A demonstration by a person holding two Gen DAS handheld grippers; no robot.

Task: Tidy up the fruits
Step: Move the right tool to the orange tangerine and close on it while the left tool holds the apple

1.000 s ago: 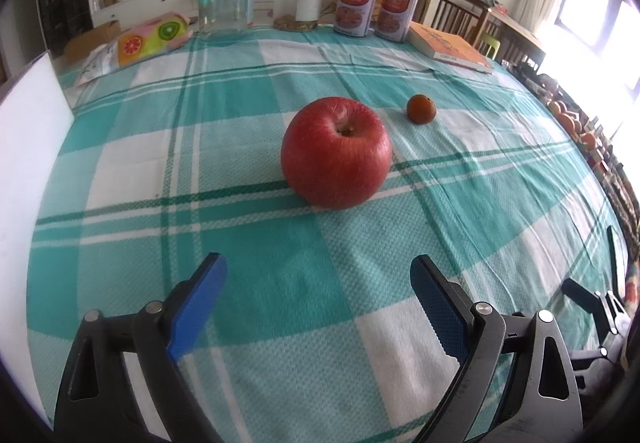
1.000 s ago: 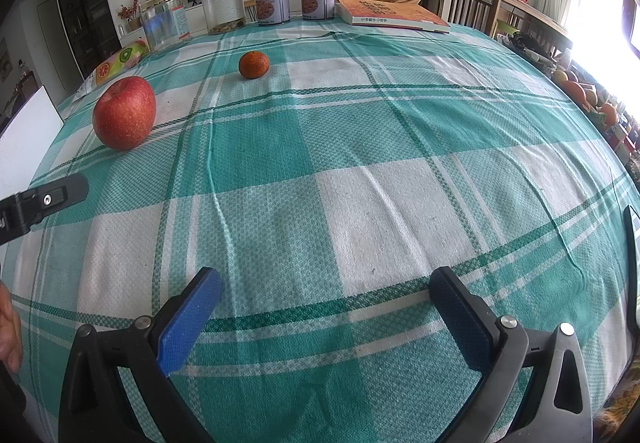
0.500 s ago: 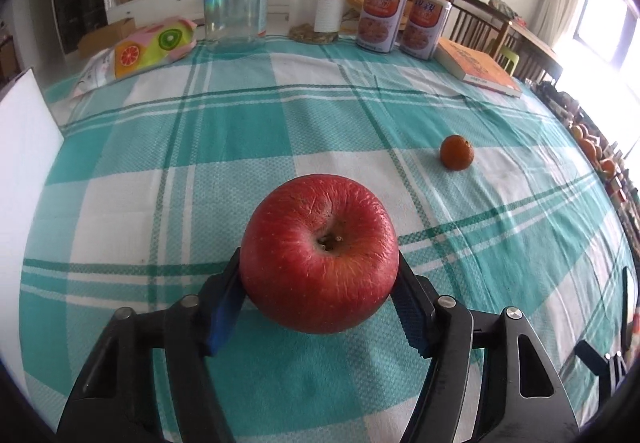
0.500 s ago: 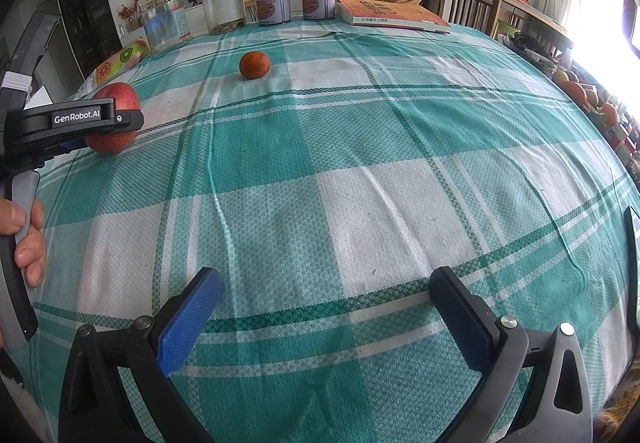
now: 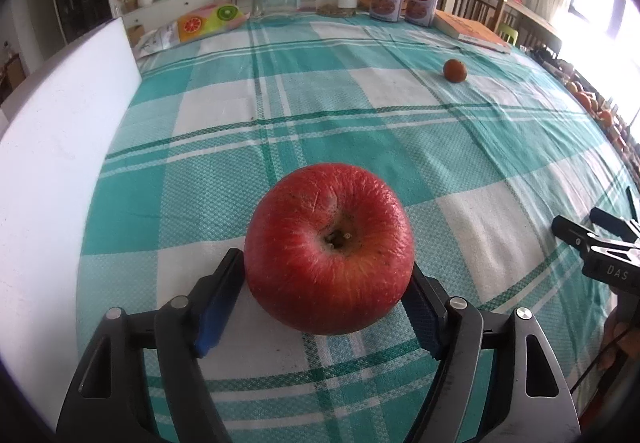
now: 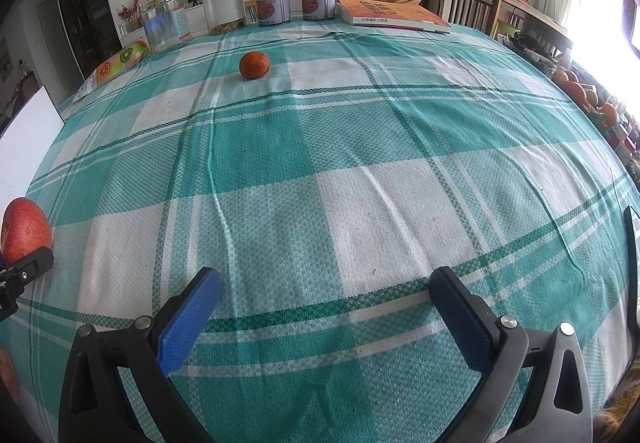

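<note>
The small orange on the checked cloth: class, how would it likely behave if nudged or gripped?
The orange looks round and sits alone on flat tablecloth, so a nudge would probably roll it. Its small size suggests lightness. The skin looks dimpled, so likely not slippery.

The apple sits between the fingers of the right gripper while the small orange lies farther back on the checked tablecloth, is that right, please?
Not quite: the left wrist view shows the apple between the fingers of the left gripper. The right gripper is open over bare tablecloth. The orange does lie farther back.

Bright daylight, window glare (right), fisheye-warped edges
</note>
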